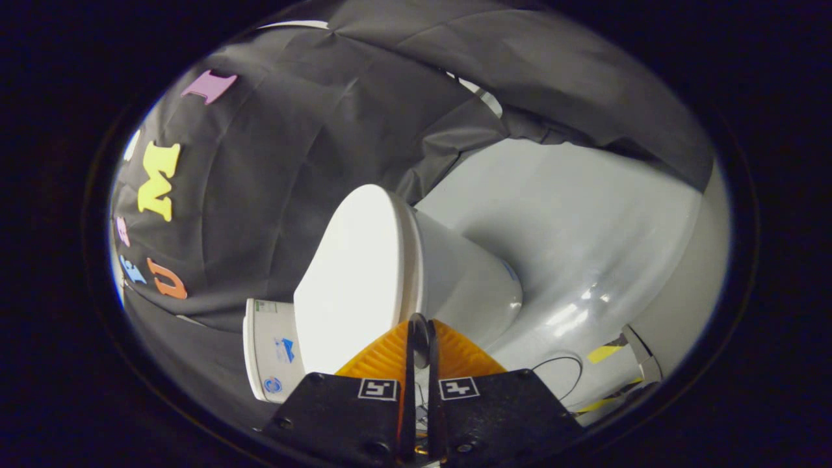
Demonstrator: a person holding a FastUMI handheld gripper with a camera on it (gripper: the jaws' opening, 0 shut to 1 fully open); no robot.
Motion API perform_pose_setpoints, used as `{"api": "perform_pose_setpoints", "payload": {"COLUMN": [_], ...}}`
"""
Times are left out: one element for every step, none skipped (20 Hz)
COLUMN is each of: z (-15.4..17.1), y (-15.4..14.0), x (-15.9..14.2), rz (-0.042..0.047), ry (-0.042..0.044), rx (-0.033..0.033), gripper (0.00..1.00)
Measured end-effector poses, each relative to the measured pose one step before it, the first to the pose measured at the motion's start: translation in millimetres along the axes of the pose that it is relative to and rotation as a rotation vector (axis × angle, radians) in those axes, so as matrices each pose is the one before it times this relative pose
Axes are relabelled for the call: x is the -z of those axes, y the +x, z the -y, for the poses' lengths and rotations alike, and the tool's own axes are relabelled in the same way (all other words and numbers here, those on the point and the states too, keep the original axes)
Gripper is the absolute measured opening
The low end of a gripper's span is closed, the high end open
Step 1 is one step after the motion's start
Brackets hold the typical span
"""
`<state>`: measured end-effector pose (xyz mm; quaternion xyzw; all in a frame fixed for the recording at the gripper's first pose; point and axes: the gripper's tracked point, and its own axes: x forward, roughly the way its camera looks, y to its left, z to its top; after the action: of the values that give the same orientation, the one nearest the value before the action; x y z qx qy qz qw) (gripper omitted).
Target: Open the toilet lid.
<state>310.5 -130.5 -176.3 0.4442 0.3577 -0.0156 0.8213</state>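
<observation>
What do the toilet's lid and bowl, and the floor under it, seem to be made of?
The lid looks like smooth white plastic with a soft, even sheen. The bowl looks like glazed ceramic, though glossy plastic is possible. The floor seems a grey, shiny sheet or painted surface, with bright glare spots. The gripper sits nearly shut at the lid's edge.

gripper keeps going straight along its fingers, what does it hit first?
Most likely the toilet lid, at its rim where it meets the bowl. The gripper has its jaws nearly closed, with the tips right at that edge. Whether they already touch it is unclear.
</observation>
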Motion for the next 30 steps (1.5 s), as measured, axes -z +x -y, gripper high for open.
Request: {"api": "perform_pose_setpoints", "payload": {"z": [-6.58, -4.80, -4.22, -4.49, -5.35, -6.45, -5.08, -5.71, -6.85, -8.55, -6.27, -5.65, -7.02, -8.88, -10.45, -10.57, -10.54, -11.15, -8.94, -8.59, -10.82, -9.61, -11.11, -7.37, -6.46, -4.91, -6.68, -7.12, -6.46, -2.80], "y": [-2.90, -3.98, -2.79, -4.31, -3.44, -3.40, -3.56, -3.79, -4.25, -3.53, -2.08, -2.57, -1.61, -3.46, -2.30, -2.80, -0.63, -2.91, -1.62, -1.94, -1.91, -0.96, 0.00, 1.12, 0.94, -1.26, -0.36, -0.09, -1.15, -3.47], "x": [-1.55, -1.02, -0.94, -1.37, -0.45, 0.18, -1.17, -1.76, -1.86, -0.37, 0.65, 0.63, -1.13, -0.57, -0.77, 0.88, 1.43, -1.18, -1.22, 2.73, 0.20, 0.94, -0.99, 1.33, 0.62, 2.46, -0.64, 0.59, 1.19, 2.21], "rz": [0.00227, 0.00152, 0.00390, 0.00309, 0.00113, 0.00508, 0.00493, 0.00716, 0.00414, 0.00501, 0.00313, 0.00271, 0.00229, 0.00258, 0.00354, 0.00450, 0.00200, 0.00252, 0.00227, -0.00014, 0.00084, 0.00030, 0.00156, 0.00140, 0.00013, 0.00209, -0.00122, 0.00246, -0.00021, 0.00159], "ry": [0.00451, 0.00085, -0.00540, -0.00732, -0.00414, -0.00454, -0.00135, 0.00452, 0.00753, 0.00306, -0.00906, -0.01009, -0.00757, -0.00066, -0.00574, -0.00503, -0.01468, -0.01305, -0.02014, -0.02030, -0.01415, -0.01043, -0.01174, -0.01500, -0.02178, -0.00918, -0.00857, -0.00230, -0.01498, -0.02054], "rx": [-0.01838, -0.01315, -0.01089, -0.01020, -0.00915, -0.00867, -0.01238, -0.01609, -0.01820, -0.01611, -0.00994, -0.00887, -0.00955, -0.01527, -0.01877, -0.02084, -0.01585, -0.01129, -0.00809, -0.00830, -0.01323, -0.00985, -0.01151, -0.00093, 0.00060, 0.00278, -0.00373, -0.00476, -0.00350, 0.00743], "gripper": [0.10, 0.07, 0.06, 0.05, 0.05, 0.06, 0.05, 0.05, 0.05, 0.05, 0.05, 0.05, 0.05, 0.05, 0.05, 0.05, 0.05, 0.05, 0.05, 0.05, 0.05, 0.06, 0.06, 0.07, 0.08, 0.08, 0.09, 0.09, 0.09, 0.10]}}
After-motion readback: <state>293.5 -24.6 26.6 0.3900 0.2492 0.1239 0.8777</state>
